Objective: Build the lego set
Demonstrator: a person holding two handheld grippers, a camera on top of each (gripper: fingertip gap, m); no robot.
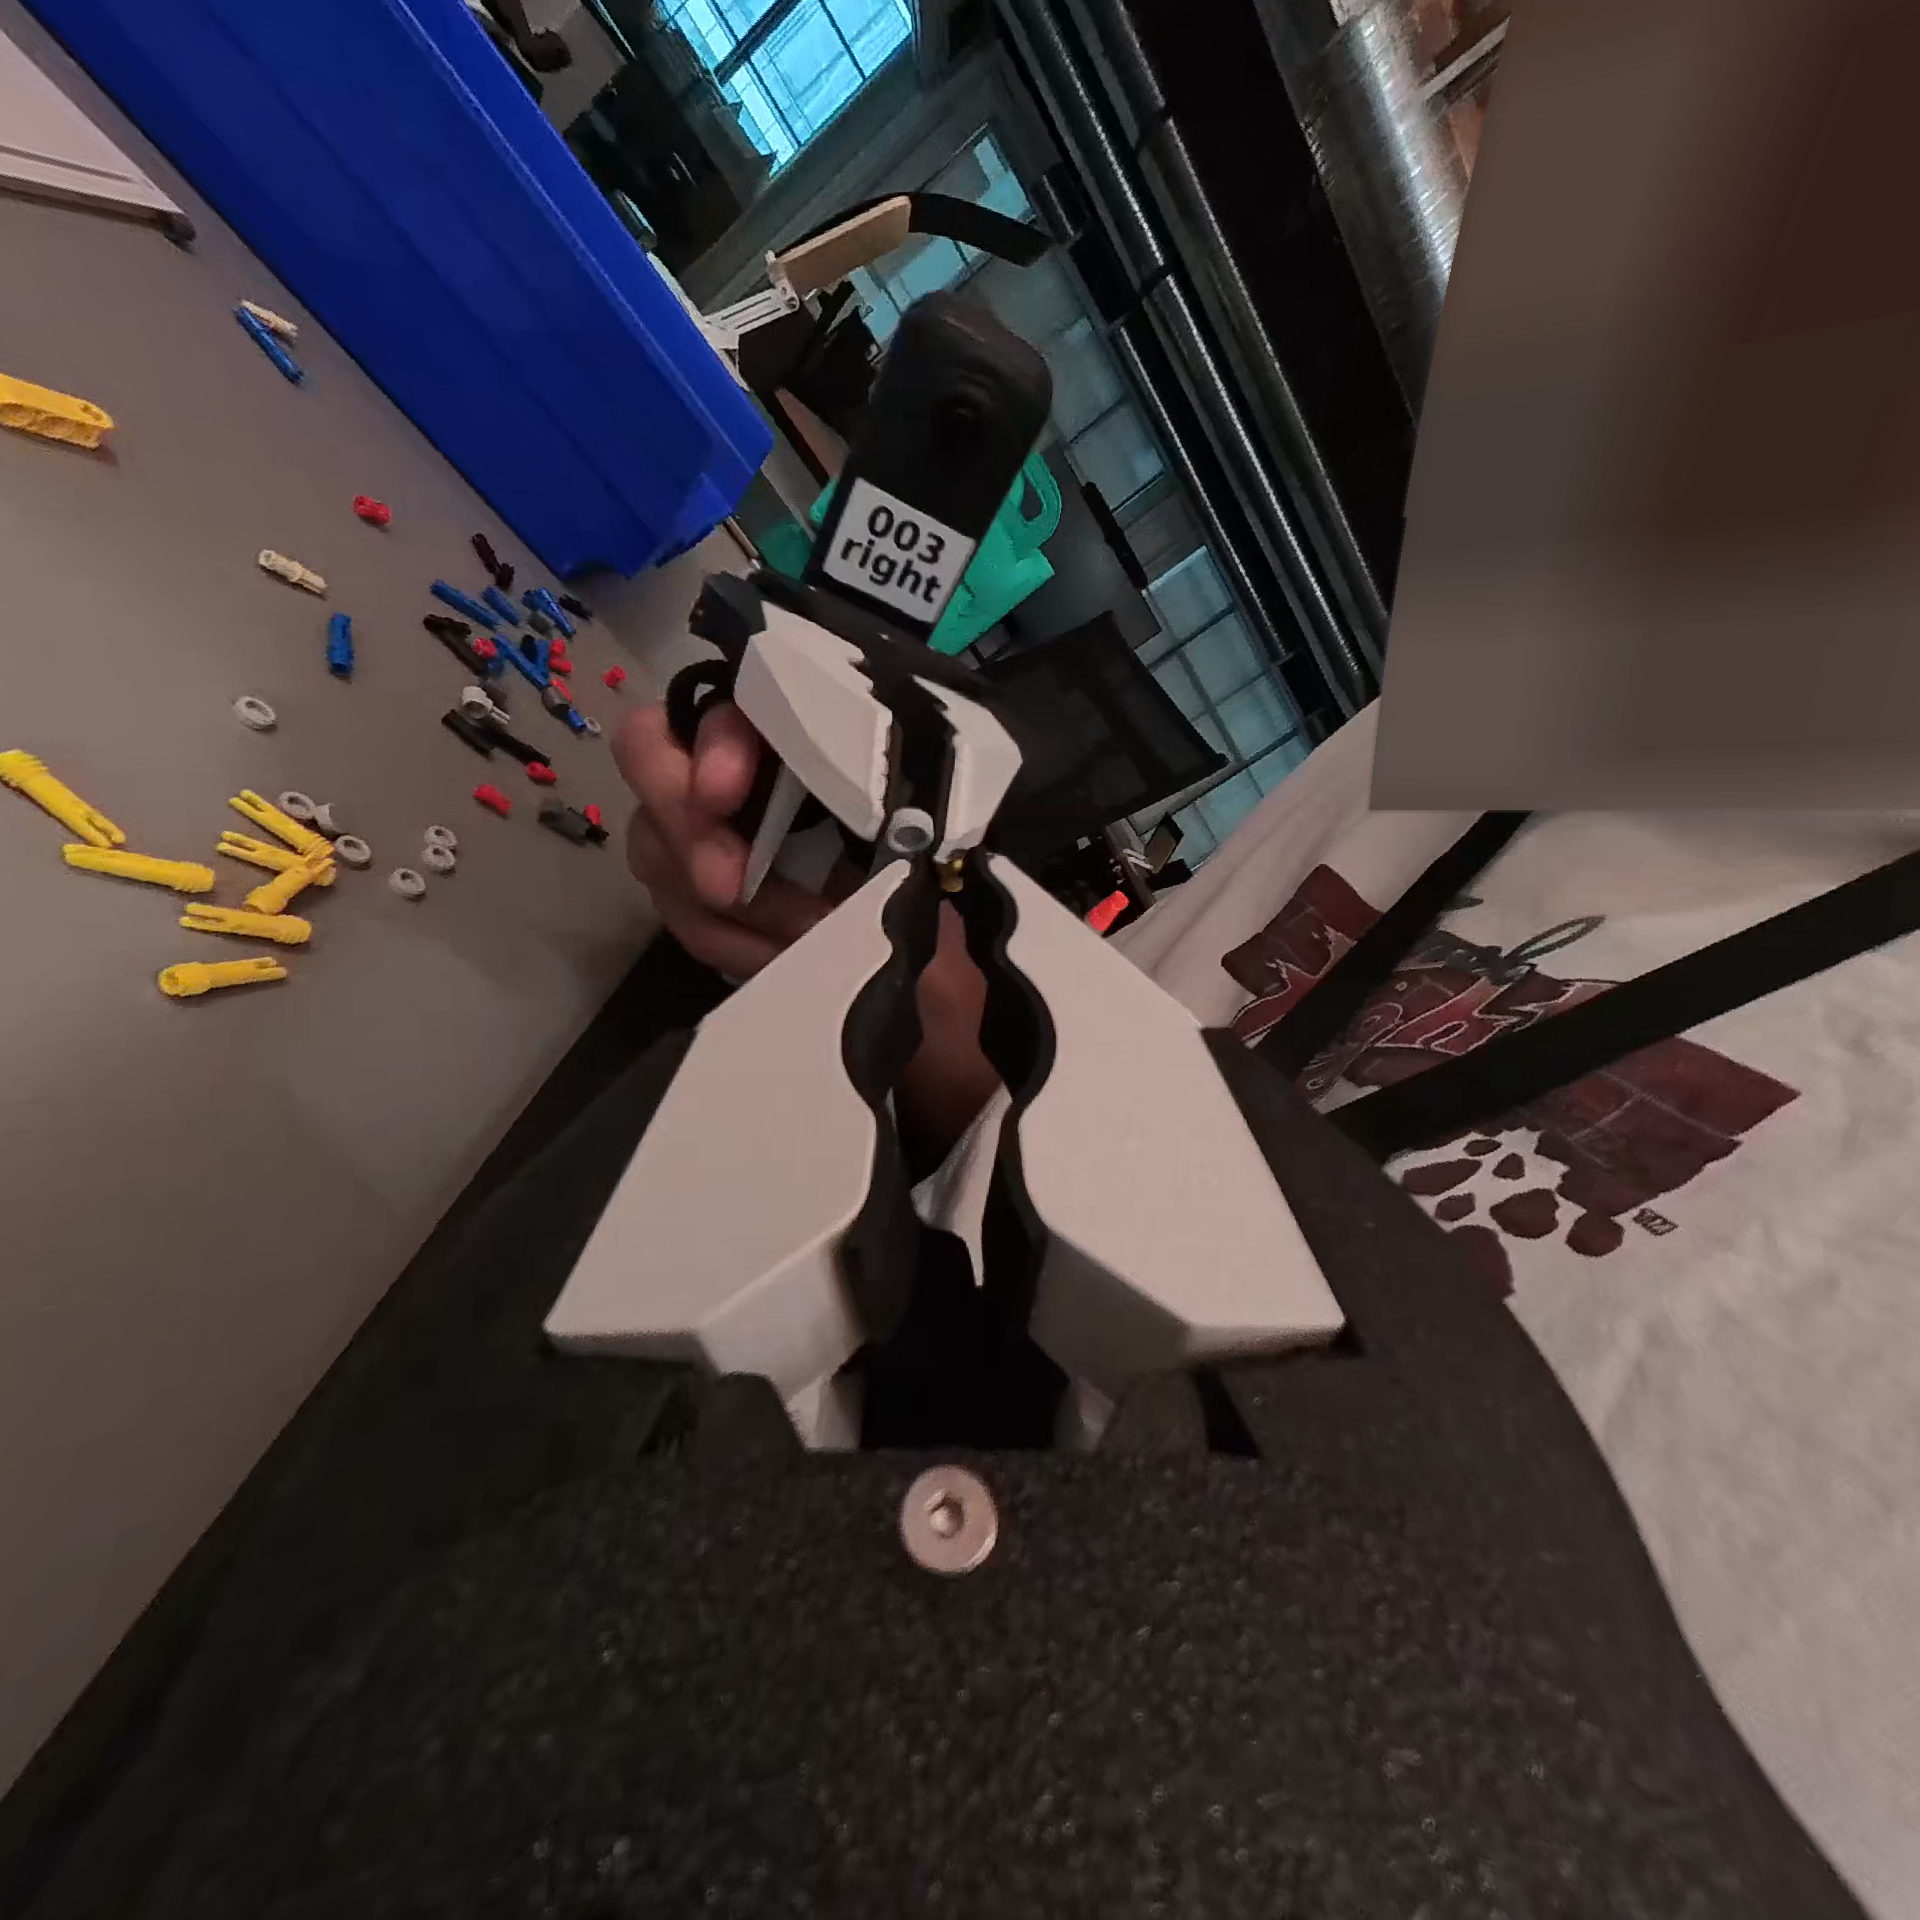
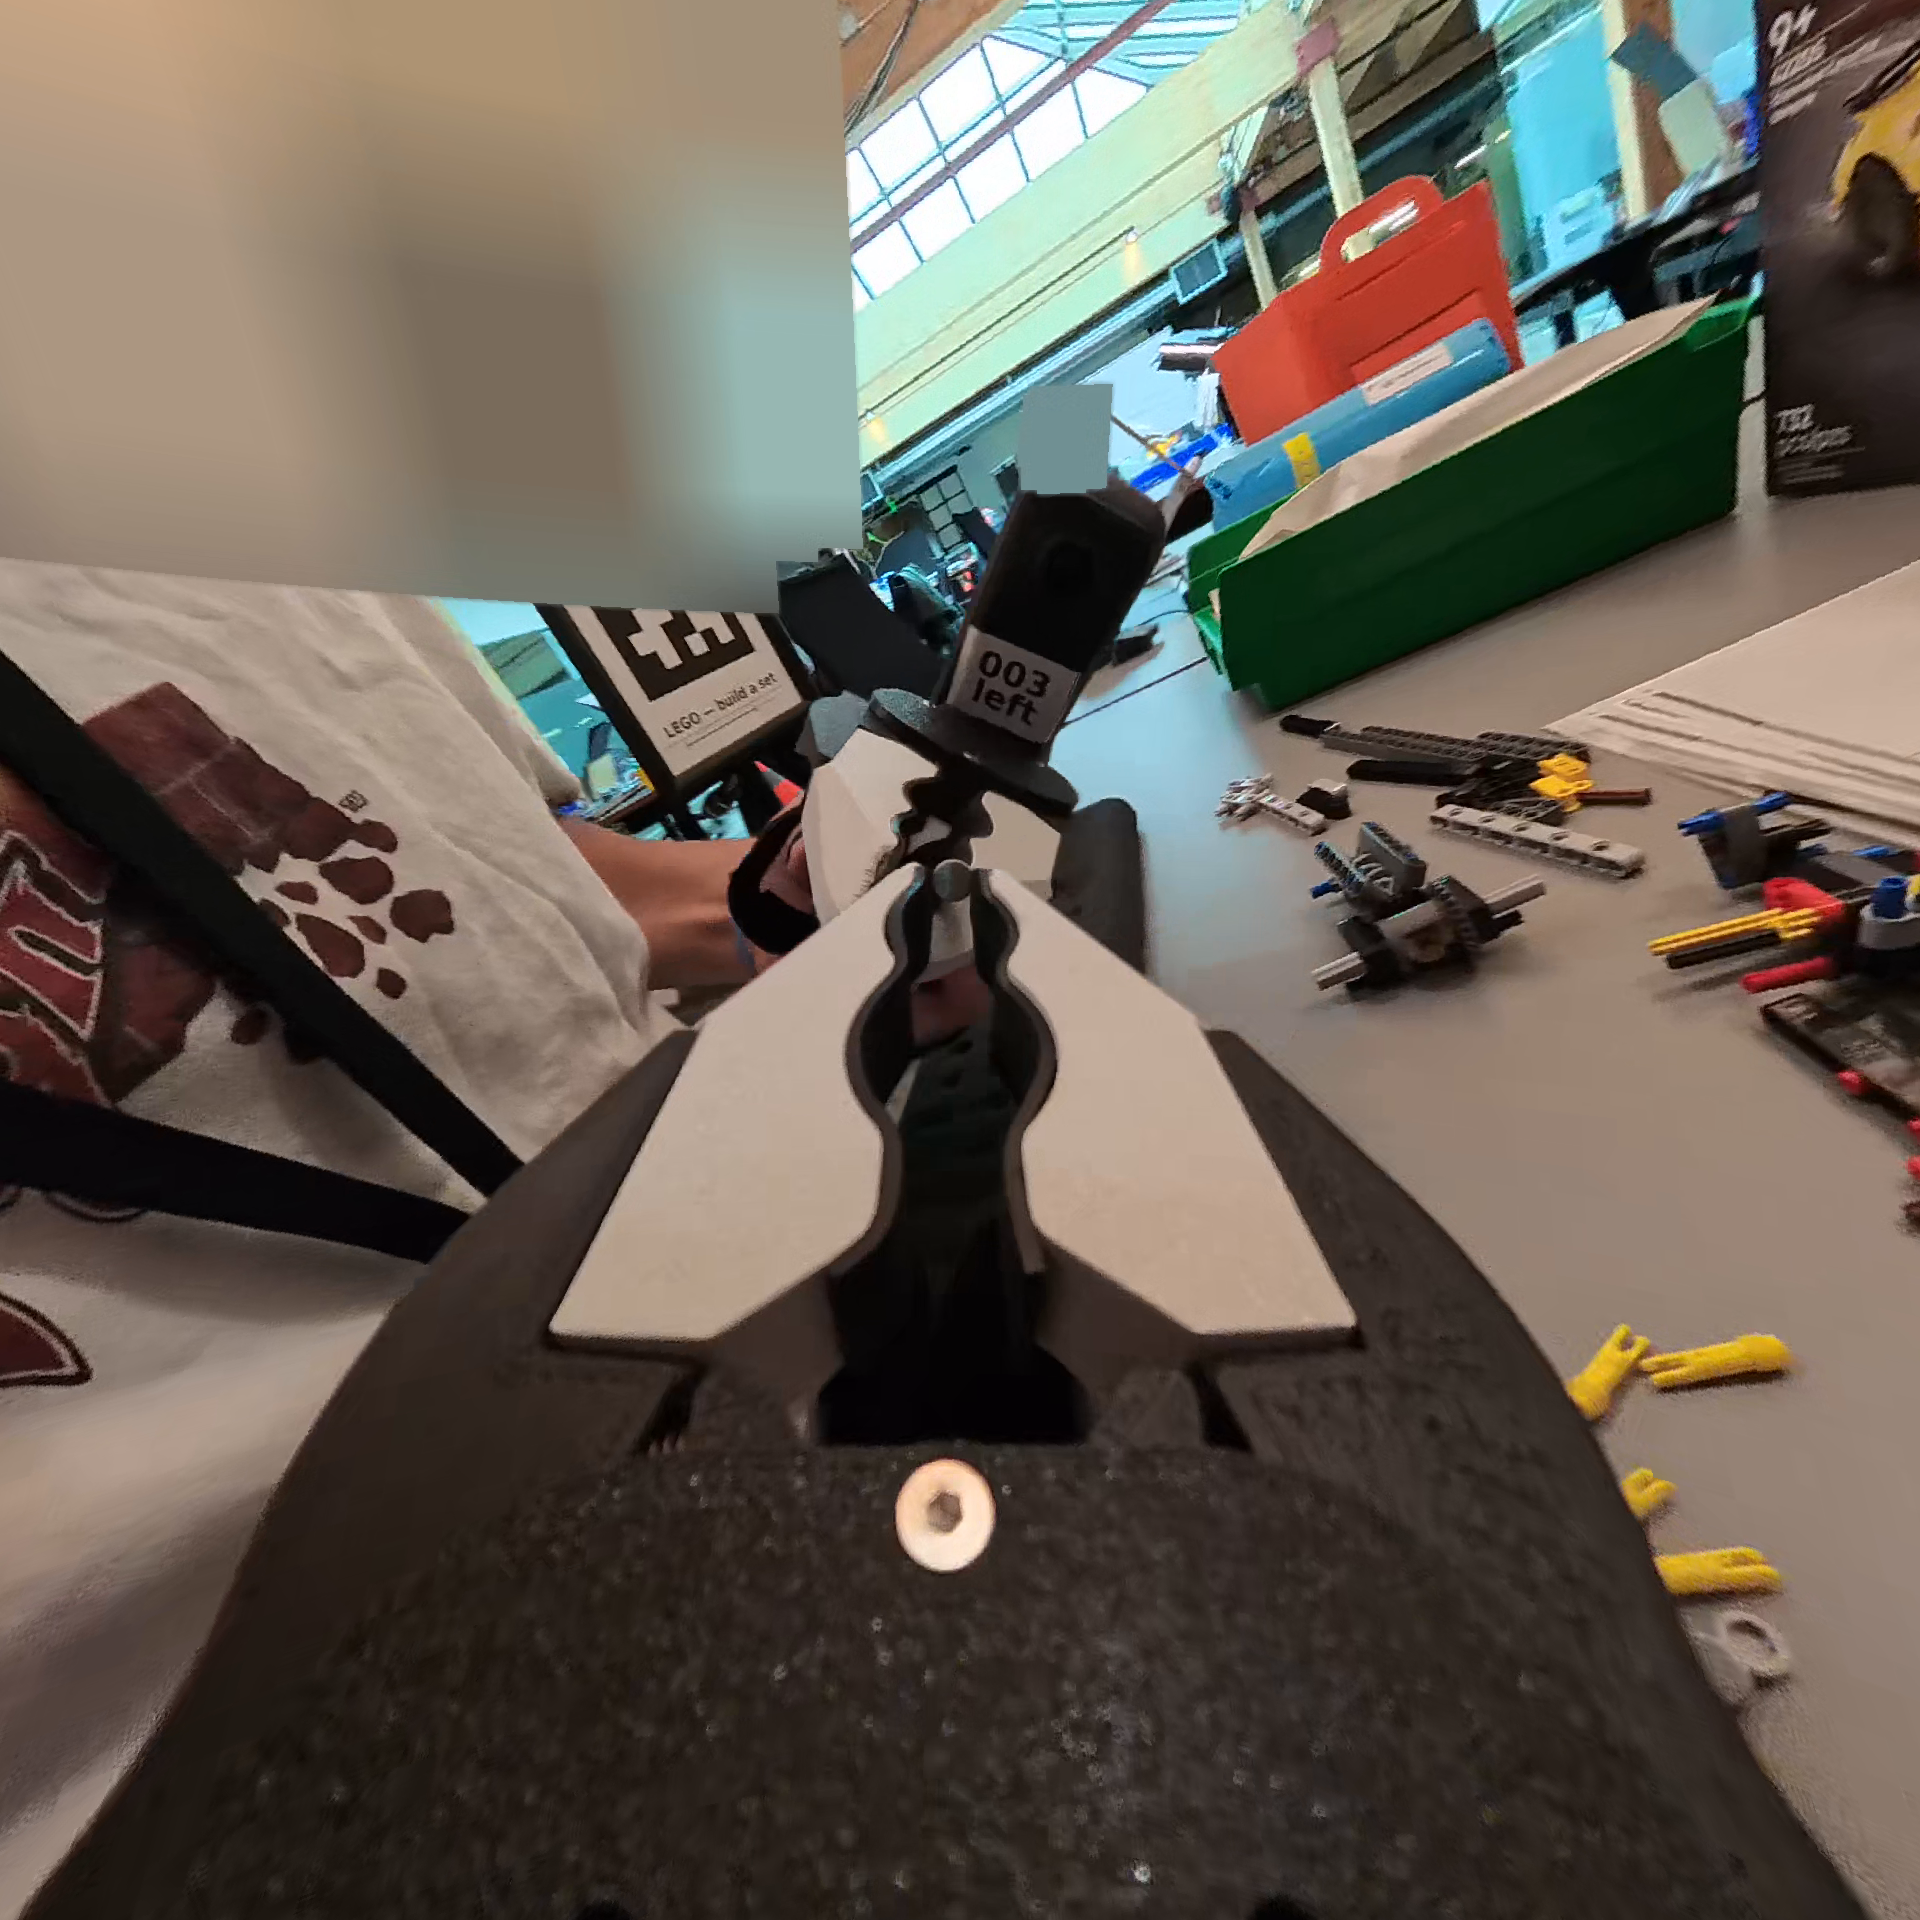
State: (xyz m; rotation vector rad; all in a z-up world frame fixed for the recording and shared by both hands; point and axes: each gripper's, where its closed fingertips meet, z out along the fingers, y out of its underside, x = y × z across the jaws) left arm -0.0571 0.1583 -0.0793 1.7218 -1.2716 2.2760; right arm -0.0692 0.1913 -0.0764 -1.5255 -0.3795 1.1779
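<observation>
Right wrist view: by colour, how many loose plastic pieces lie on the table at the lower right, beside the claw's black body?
Yellow plastic pin pieces: 4
Pale grey plastic ring piece: 1
Total: 5

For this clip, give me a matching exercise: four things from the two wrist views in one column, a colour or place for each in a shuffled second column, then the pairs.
Things:
1. storage bin
2. tray
3. carry case
4. small grey piece

Descriptions:
A. orange, behind the tray
B. pinched at the right gripper's tips, meeting the left gripper
C. blue, at the table's far side in the left wrist view
D. green, holding paper

Pairs: 1-C, 2-D, 3-A, 4-B
</observation>
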